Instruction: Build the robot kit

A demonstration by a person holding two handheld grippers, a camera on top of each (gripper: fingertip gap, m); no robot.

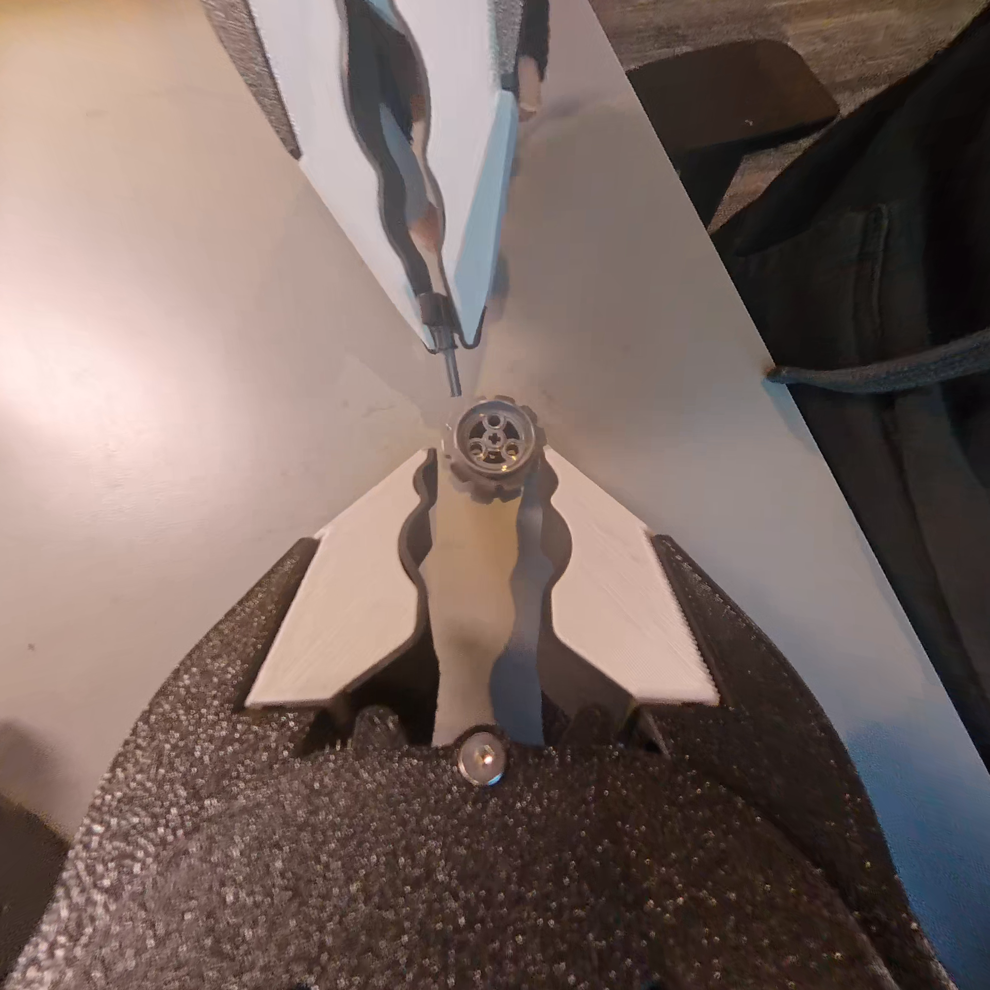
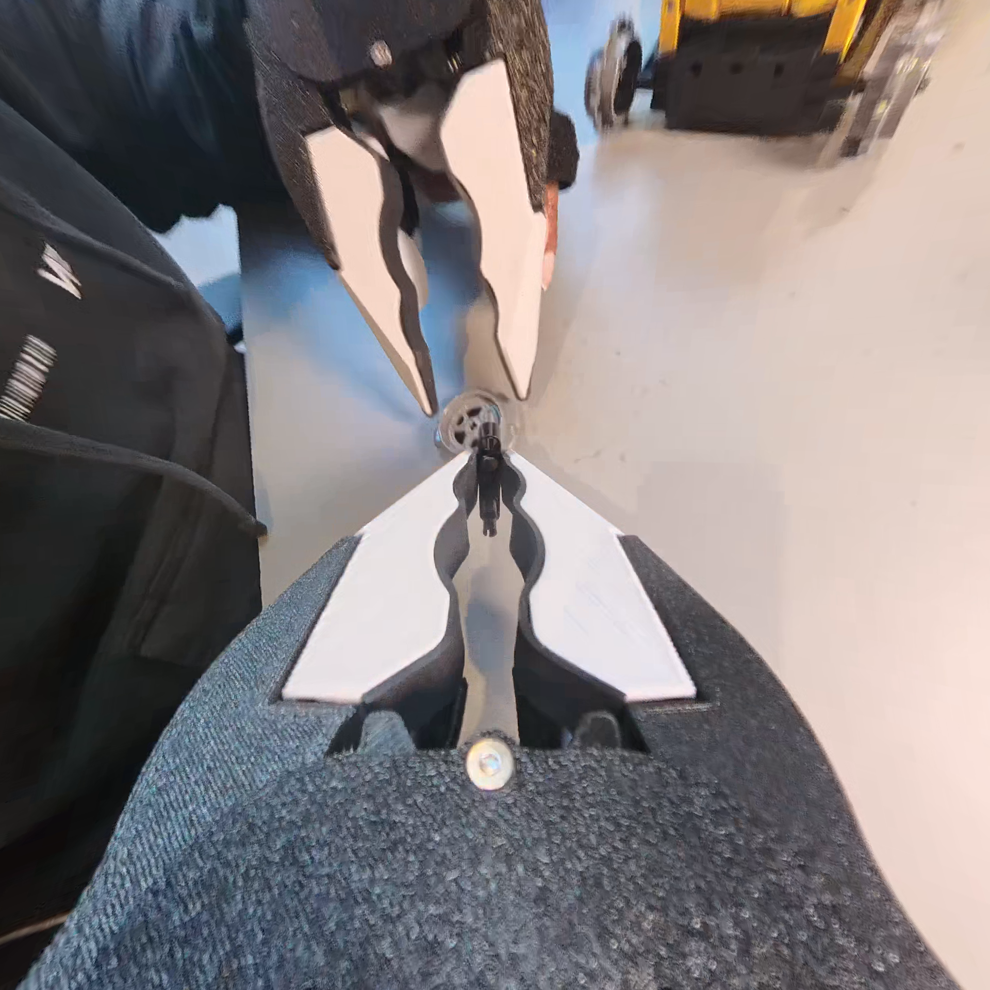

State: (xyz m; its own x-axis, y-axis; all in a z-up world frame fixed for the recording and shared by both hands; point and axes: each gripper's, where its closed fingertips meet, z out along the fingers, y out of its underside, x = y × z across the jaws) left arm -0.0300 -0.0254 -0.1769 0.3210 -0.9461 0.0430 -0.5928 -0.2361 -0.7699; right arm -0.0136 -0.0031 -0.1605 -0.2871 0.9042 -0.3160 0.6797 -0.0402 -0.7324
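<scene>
My left gripper (image 1: 490, 455) is shut on a small toy wheel (image 1: 493, 447) with a grey hub and a dark knobbed tyre, its hub face turned toward the camera. My right gripper (image 2: 488, 454) is shut on a thin black axle pin (image 2: 488, 485) that sticks out past the fingertips. In the left wrist view the right gripper (image 1: 452, 327) comes from the top, and the pin (image 1: 452, 369) ends just above and left of the wheel's rim. In the right wrist view the left gripper (image 2: 477, 402) holds the wheel (image 2: 469, 423) right at the pin's tip.
A white table (image 1: 160, 321) lies under both grippers, its edge running diagonally at the right. Beyond the edge a person in dark clothing (image 1: 857, 268) sits close. A yellow and black wheeled machine (image 2: 750, 59) stands on the floor in the far background. About 4 cm separates my left fingertips from my right.
</scene>
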